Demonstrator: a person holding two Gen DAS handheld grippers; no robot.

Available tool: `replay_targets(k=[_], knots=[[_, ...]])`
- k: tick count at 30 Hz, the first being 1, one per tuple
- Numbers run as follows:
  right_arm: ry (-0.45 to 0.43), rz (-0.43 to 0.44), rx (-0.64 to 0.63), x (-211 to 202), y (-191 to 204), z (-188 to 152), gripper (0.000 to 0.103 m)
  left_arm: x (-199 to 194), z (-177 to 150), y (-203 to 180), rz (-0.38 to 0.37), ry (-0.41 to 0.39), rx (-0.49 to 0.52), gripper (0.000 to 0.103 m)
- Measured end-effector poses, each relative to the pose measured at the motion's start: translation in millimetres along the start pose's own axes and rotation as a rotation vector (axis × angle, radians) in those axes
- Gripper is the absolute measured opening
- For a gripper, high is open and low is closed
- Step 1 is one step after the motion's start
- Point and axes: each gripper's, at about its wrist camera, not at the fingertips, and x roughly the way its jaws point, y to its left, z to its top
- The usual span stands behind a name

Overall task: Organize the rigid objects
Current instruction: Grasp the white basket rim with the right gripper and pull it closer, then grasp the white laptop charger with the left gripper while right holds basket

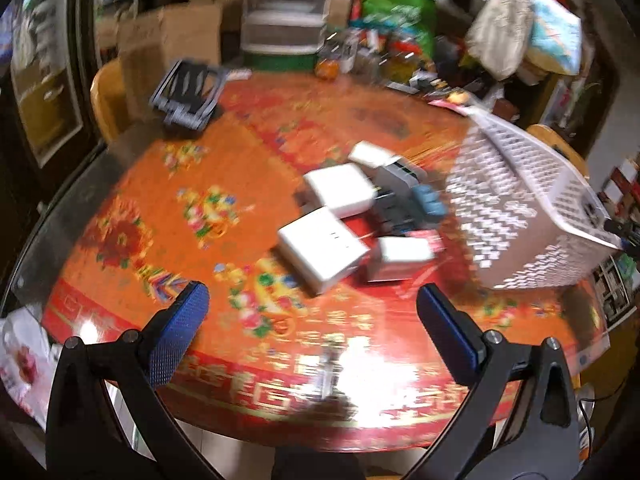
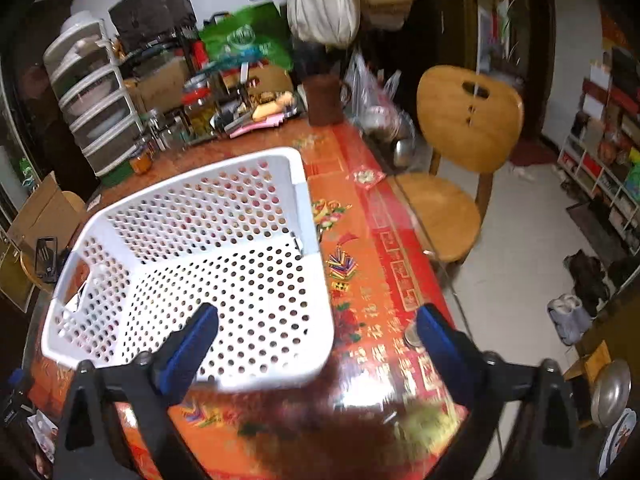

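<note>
Both my tongs gape wide and hold nothing: the left gripper [image 1: 312,304] faces the boxes [image 1: 324,248] on the table [image 1: 160,208]. My right gripper [image 2: 316,320] hangs over the basket [image 2: 200,248], just beside them.

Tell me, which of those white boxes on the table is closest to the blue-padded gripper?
The big flat white box at the front of the pile. The other white ones lie farther back or off toward the basket.

Boxes [image 1: 332,236] on table [image 1: 160,208], basket [image 1: 520,208] just right.
</note>
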Motion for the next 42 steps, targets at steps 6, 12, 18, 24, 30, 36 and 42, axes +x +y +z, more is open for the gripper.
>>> replay_targets(k=[6,12,18,24,30,36,42], knots=[[0.103,0.109,0.01,41.4,-1.2,3.3,0.054,17.6,-4.0,22.5,0.019,0.0,-0.031,0.102],[0.11,0.114,0.022,53.4,-2.7,5.2,0.034,21.3,-14.6,14.8,0.085,0.01,0.02,0.102],[0.09,0.007,-0.008,52.7,4.1,7.3,0.028,39.6,-15.7,-13.0,0.129,0.054,0.141,0.102],[0.092,-0.019,-0.005,56.3,5.2,9.6,0.019,66.0,-1.5,-21.0,0.174,0.073,0.192,0.102],[0.087,-0.022,-0.005,55.8,5.8,9.3,0.018,94.4,10.1,-21.7,0.148,0.096,0.207,0.102],[0.088,-0.019,-0.004,56.1,6.0,9.2,0.018,104.9,19.2,-23.4,0.074,0.091,0.167,0.067],[0.09,-0.015,-0.002,56.3,5.8,9.0,0.018,100.6,19.7,-19.4,0.154,0.041,0.166,0.061]])
